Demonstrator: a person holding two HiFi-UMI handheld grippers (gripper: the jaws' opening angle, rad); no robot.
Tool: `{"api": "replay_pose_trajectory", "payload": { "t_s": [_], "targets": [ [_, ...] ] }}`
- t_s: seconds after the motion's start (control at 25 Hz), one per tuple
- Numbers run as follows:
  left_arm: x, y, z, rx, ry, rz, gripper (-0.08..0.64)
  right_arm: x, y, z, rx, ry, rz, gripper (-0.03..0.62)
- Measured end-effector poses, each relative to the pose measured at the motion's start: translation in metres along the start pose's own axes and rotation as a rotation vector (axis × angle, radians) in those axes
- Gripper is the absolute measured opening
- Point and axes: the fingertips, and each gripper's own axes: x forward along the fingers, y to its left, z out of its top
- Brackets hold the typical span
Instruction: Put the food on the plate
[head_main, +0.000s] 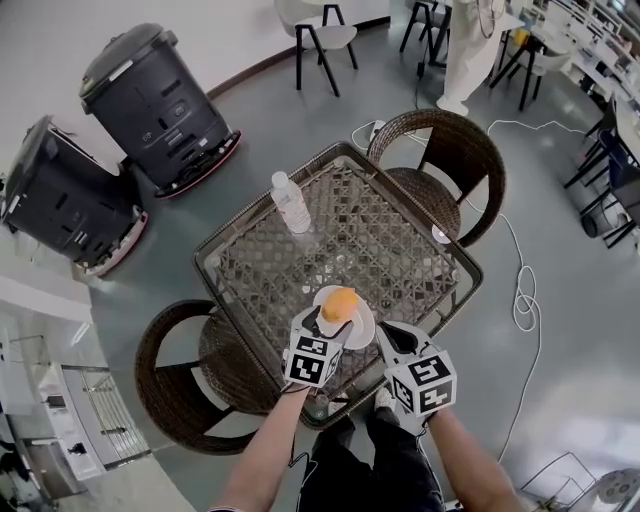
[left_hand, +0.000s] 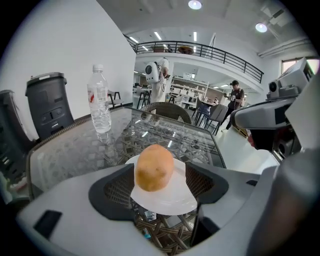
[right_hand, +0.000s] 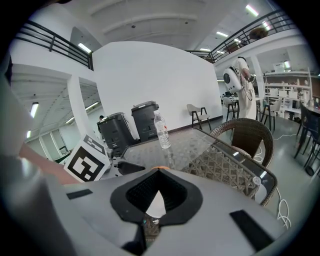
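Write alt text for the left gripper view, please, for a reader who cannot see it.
An orange-brown food item sits on a white plate, inside the open left gripper. Behind it, a water bottle stands on the glass-topped wicker table.

The round orange-yellow food (left_hand: 154, 168) has faint darker spots. The round white plate (left_hand: 170, 200) is plain. The brown woven wicker tabletop (head_main: 400, 240) has a criss-cross pattern. The clear plastic bottle (left_hand: 99, 100) shows a little red.

Fingers (right_hand: 135, 195) of the right gripper (right_hand: 159, 173) hide most of the plate (right_hand: 156, 204) and food (right_hand: 159, 167).
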Motion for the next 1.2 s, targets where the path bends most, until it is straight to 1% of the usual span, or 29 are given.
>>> {"api": "replay_pose_trajectory", "payload": {
  "t_s": [0.16, 0.36, 0.6, 0.68, 0.84, 1.0, 1.16, 1.2],
  "targets": [
    [-0.024, -0.005, 0.012, 0.003, -0.049, 0.009, 0.308, -0.004, 0.005, 0.009, -0.009, -0.021, -0.001, 0.005],
    [-0.061, -0.023, 0.033, 0.026, -0.145, -0.017, 0.306, -0.015, 0.013, 0.023, -0.028, -0.060, 0.003, 0.005],
    [-0.106, -0.042, 0.064, 0.032, -0.253, -0.037, 0.302, -0.027, 0.029, 0.053, -0.061, -0.116, 0.018, 0.005],
    [-0.123, -0.046, 0.075, 0.037, -0.296, -0.030, 0.239, -0.031, 0.035, 0.064, -0.072, -0.138, 0.025, 0.005],
    [-0.153, -0.050, 0.097, 0.044, -0.377, -0.024, 0.167, -0.038, 0.046, 0.089, -0.096, -0.182, 0.038, 0.005],
    [-0.180, -0.059, 0.112, 0.051, -0.434, -0.025, 0.104, -0.051, 0.059, 0.106, -0.121, -0.221, 0.056, 0.005],
    [-0.203, -0.065, 0.127, 0.058, -0.483, -0.021, 0.009, -0.063, 0.070, 0.122, -0.149, -0.257, 0.078, 0.005],
    [-0.207, -0.067, 0.130, 0.060, -0.490, -0.027, 0.009, -0.065, 0.073, 0.126, -0.155, -0.266, 0.083, 0.005]
  ]
}}
